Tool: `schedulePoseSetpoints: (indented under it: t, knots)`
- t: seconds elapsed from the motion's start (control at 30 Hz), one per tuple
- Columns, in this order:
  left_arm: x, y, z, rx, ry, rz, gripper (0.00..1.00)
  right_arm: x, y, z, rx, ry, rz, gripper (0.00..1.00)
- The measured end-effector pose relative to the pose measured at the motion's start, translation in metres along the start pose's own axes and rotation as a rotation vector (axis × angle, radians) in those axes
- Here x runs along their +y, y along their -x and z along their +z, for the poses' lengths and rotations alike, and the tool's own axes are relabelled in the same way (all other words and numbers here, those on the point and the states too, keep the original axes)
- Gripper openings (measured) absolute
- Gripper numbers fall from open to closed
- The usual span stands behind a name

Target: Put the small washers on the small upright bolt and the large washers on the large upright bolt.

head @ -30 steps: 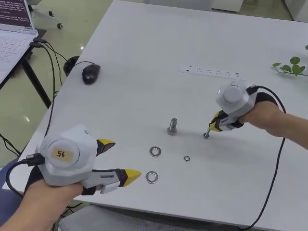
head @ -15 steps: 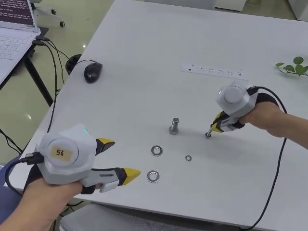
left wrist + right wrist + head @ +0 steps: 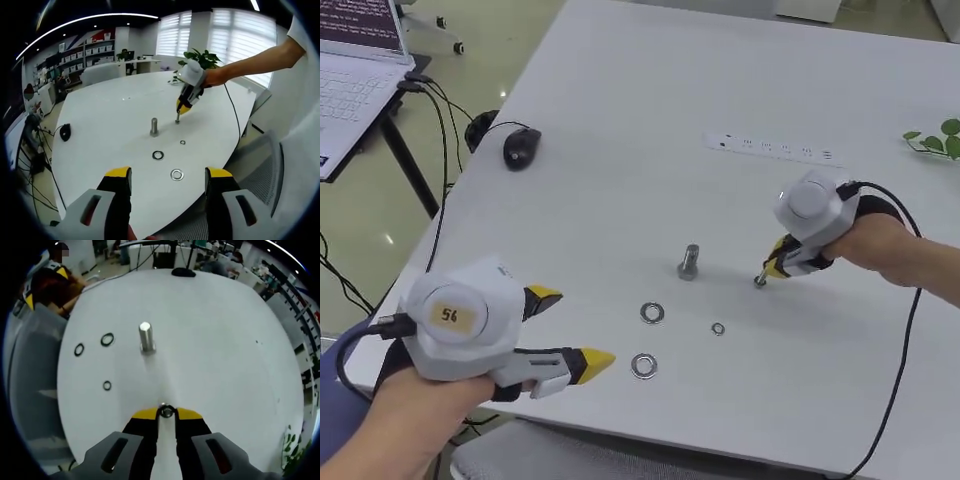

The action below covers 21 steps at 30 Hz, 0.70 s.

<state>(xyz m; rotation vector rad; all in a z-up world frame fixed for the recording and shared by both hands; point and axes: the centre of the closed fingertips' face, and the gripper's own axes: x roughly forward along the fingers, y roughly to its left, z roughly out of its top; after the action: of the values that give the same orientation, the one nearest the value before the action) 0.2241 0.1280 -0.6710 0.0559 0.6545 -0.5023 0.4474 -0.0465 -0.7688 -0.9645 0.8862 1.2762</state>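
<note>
Right claw [image 3: 166, 413] pinches a washer [image 3: 166, 411] over the half-hidden small bolt [image 3: 760, 282]; left claw [image 3: 169, 173] gapes.

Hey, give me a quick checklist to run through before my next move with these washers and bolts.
1. Is the left gripper open and free: ok.
2. Are the right gripper tips at the small bolt: ok.
3. Is the held washer down over the small bolt: cannot tell.
4. Is the large bolt upright: ok.
5. Do the two large washers lie flat and apart on the table: ok.
6. Is the loose small washer free to pick: ok.
</note>
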Motion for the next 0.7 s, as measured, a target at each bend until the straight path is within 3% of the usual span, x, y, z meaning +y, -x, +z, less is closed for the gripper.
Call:
schedulePoseSetpoints:
  t: [0.7]
  knots:
    - [0.006,0.006,-0.004,0.012,0.01,0.021,0.58,0.0,-0.032,-0.007,0.03,-0.021,0.019,0.13]
